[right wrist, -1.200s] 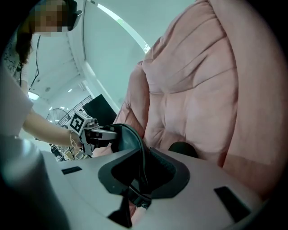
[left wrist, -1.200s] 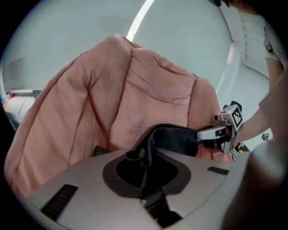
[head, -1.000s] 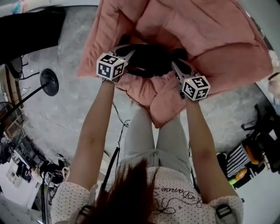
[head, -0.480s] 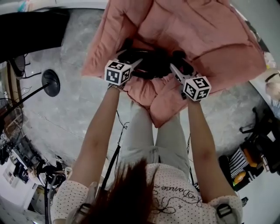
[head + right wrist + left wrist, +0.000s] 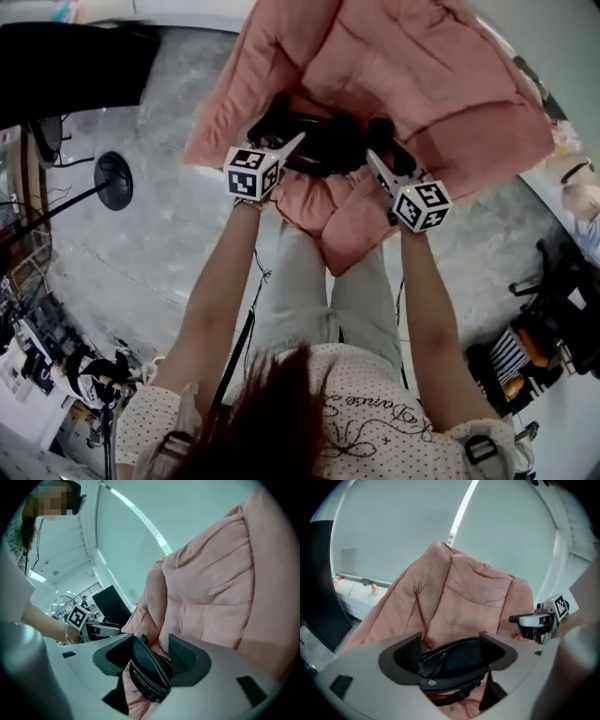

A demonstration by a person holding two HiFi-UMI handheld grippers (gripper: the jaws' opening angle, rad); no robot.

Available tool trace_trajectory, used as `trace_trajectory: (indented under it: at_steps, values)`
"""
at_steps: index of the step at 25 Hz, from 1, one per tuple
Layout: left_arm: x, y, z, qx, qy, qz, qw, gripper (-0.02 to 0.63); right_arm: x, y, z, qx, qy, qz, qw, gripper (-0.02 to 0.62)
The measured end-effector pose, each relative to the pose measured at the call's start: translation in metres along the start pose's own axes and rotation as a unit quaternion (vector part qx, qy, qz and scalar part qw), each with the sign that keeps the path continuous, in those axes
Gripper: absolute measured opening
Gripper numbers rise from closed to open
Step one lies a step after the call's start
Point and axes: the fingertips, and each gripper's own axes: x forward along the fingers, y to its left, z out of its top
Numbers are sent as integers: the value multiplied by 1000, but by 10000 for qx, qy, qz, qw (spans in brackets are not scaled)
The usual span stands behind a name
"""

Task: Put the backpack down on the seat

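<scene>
A black backpack (image 5: 323, 141) lies on the seat of a pink padded chair (image 5: 422, 75). My left gripper (image 5: 286, 131) is at its left end and my right gripper (image 5: 382, 141) at its right end. In the left gripper view the jaws (image 5: 451, 651) are opening wide, with the backpack's top edge (image 5: 459, 660) lying loose between them. In the right gripper view the jaws (image 5: 152, 658) are opening too. A black strap (image 5: 145, 672) leans on the left jaw, with a gap to the right pad (image 5: 185, 660).
The chair's pink back (image 5: 464, 597) rises right behind the backpack. On the grey floor to the left stands a black lamp base (image 5: 112, 180), with a black object (image 5: 66, 66) beyond it. A striped bag (image 5: 511, 356) and clutter lie at the lower right.
Both grippers' jaws have spread apart and let go of the backpack, which now rests on the seat. The left gripper has moved a little to the right.
</scene>
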Motion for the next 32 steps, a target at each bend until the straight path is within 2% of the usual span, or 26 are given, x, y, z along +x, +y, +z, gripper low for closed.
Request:
trace_trajectory:
  at_steps: [6,11,15,17,22,28,32]
  values:
    - [-27,-35,27,153,-278,-253,9992,371,-18,23,31,-98,-308,73,9995,247]
    - [-56,-62,48,96,-577,-354,9977,371,-38,52,69,-443,-597,175,9971,245]
    - [-87,-73,66,132,-838,-209,9962,366,-59,77,100,-763,-900,205,9928,176]
    - [-102,-76,77,169,-1037,-128,9944,333,-69,86,115,-899,-1020,186,9905,150]
    - [-130,-86,105,324,-1456,0,9888,135,-97,104,140,-1234,-1211,120,9849,96]
    - [-158,-108,140,511,-1897,-96,9805,32,-114,135,165,-1683,-1306,153,9769,55]
    - [-177,-122,160,498,-2215,-231,9736,12,-135,158,189,-1987,-1605,63,9668,28]
